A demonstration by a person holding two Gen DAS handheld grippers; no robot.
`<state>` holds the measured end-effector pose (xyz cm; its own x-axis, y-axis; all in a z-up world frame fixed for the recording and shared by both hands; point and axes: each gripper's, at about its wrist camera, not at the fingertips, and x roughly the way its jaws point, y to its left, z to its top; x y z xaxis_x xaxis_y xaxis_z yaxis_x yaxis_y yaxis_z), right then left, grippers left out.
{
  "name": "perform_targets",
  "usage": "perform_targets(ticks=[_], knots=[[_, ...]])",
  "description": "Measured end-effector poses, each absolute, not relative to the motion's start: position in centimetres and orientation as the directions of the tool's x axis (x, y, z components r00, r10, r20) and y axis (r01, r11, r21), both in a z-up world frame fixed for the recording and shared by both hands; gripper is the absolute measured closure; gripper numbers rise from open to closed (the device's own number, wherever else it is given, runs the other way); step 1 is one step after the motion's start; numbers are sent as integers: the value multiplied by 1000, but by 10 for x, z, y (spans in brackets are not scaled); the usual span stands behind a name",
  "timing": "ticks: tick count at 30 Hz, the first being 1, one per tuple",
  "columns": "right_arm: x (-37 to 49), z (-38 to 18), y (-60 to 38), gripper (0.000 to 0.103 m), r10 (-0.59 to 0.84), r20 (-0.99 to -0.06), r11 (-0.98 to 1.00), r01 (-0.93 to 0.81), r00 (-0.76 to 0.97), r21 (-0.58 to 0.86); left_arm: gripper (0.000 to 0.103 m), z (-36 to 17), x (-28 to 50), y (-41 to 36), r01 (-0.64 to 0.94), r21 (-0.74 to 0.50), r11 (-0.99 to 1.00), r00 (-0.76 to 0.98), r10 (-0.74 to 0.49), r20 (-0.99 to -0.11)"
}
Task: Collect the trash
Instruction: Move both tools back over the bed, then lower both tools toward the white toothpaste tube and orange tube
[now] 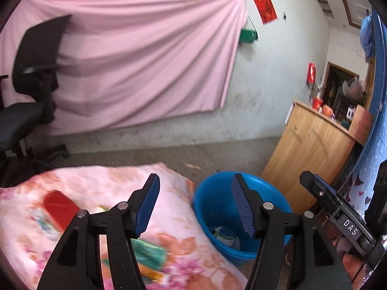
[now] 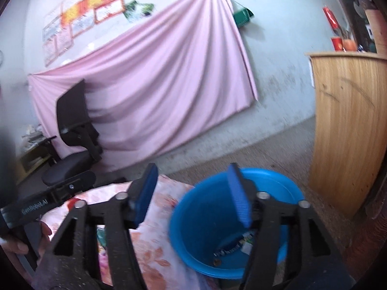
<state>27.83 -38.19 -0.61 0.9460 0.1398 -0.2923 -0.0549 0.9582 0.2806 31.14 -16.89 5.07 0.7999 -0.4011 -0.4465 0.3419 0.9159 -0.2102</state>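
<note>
Here both grippers were held above the edge of a table covered with a pink flowered cloth (image 1: 79, 183), and each had its blue-padded fingers spread wide apart with nothing between them. The left gripper (image 1: 195, 205) pointed over the corner of the cloth, one finger above the table and the other above a blue bucket (image 1: 212, 207) that stood on the floor just beside the table. The right gripper (image 2: 192, 194) hung in much the same place, its right finger over the bucket's mouth and its left finger over the cloth.

Trash lay in two places. On the cloth, in the left wrist view, there was a red packet (image 1: 60, 209) toward the left, and a green wrapper (image 1: 151, 253) lay nearer the camera, partly hidden behind the left finger's arm; both were blurred. Inside the bucket, at the bottom, sat a few crumpled wrappers (image 2: 235, 244), too blurred to name.

A wooden cabinet (image 1: 307, 149) stood just beyond the bucket on the right, with small red and orange items on top. A pink sheet (image 1: 135, 55) hung on the far wall, and a black office chair (image 1: 31, 91) stood before it on the left. In the right wrist view a hand (image 2: 31, 239) gripped the left tool's handle at the lower left.
</note>
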Motion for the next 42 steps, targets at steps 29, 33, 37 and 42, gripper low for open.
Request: perform_targets(ticks=[29,33,37,42], knots=[[236,16,-210,0,324,-20,945,-325,946,-45,2,26,201,26,-7,-147,989,975,-25,-219],[243,9,-200,0,334,-73,938,-339,940,-74,2,19,201,30,-13,-136,991,971,-20,-239],[249,3,-191,0,340,-116,930,-352,933,-101,2,11,204,32,-16,-145,989,964,-23,-266],[260,-7,-185,0,326,-196,925,-354,925,-134,2,5,213,27,-9,-139,990,949,-36,-313]])
